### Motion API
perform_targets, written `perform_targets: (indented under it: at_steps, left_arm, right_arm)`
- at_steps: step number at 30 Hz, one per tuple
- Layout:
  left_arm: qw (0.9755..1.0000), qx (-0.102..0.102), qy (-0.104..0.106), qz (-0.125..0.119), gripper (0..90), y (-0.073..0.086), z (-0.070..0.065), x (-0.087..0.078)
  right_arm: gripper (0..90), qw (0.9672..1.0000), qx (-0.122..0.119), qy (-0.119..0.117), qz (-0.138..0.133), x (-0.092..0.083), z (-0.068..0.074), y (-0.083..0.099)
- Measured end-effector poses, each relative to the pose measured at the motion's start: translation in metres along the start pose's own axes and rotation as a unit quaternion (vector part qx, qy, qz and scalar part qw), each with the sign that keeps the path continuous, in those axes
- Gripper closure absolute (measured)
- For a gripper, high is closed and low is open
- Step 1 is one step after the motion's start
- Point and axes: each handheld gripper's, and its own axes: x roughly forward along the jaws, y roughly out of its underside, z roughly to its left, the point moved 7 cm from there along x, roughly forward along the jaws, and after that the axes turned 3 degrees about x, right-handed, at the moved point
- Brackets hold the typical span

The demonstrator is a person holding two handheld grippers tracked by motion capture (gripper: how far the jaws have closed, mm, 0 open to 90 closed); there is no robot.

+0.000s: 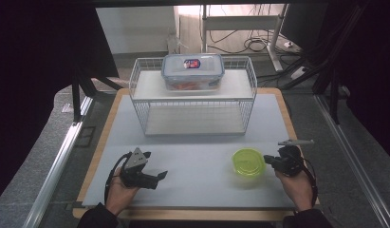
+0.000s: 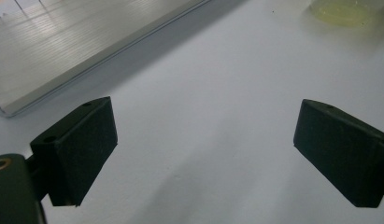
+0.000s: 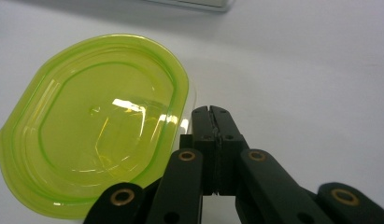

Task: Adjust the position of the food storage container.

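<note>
Beside the green lid (image 3: 94, 123), the right gripper (image 3: 212, 112) sits with jaws together, holding nothing, so gripping it calls for opening first.

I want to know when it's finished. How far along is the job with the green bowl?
Barely begun. Nothing looks moved yet: the green bowl sits on the table, and the blue-lidded box is on the wire rack. The right hand-held gripper is shut beside the bowl's rim, holding nothing. The left hand-held gripper waits open. Gripping and moving the bowl likely remain.
</note>
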Motion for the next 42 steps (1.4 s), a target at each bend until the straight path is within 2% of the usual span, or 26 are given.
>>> perform_targets:
  at_steps: [4, 7, 11, 13, 20, 26, 33, 40, 42]
  left_arm:
    - [1.0, 0.004, -0.003, 0.002, 6.1, 0.0, 0.0, 0.0]
    - [0.9999, 0.008, -0.005, 0.005, 6.1, 0.001, 0.0, 0.001]
    - [0.9999, 0.007, -0.005, 0.005, 6.1, 0.001, -0.001, 0.0]
    - [0.9999, 0.008, -0.007, 0.007, 6.0, 0.001, -0.001, 0.0]
    - [0.9997, 0.014, -0.011, 0.016, 5.9, 0.004, -0.002, 0.0]
    - [0.9994, 0.024, -0.013, 0.023, 5.9, 0.004, -0.003, 0.001]
    - [0.9997, 0.007, -0.005, 0.021, 5.7, 0.006, -0.004, -0.001]
    - [0.9996, 0.004, -0.006, 0.028, 5.8, 0.012, -0.005, -0.005]
    - [0.9996, 0.003, -0.005, 0.028, 5.8, 0.013, -0.006, -0.006]
  right_arm:
    - [88.5, 0.9999, -0.014, -0.003, 0.003, 0.0, 0.002, 0.0]
    - [89.9, 0.9995, -0.025, 0.011, 0.018, -0.001, -0.007, 0.006]
    - [90.0, 0.9993, -0.023, 0.001, 0.031, 0.002, -0.006, 0.014]
    - [90.0, 0.9989, -0.028, -0.018, 0.031, 0.005, 0.002, 0.016]
    - [90.0, 0.9982, -0.036, -0.03, 0.037, 0.015, 0.015, 0.017]
    - [90.0, 0.997, -0.034, -0.054, 0.044, 0.025, 0.027, 0.018]
    - [90.0, 0.9948, -0.03, -0.086, 0.044, 0.037, 0.044, 0.015]
    - [90.0, 0.992, -0.042, -0.109, 0.047, 0.052, 0.068, 0.011]
    - [90.0, 0.9916, -0.041, -0.114, 0.046, 0.053, 0.072, 0.01]
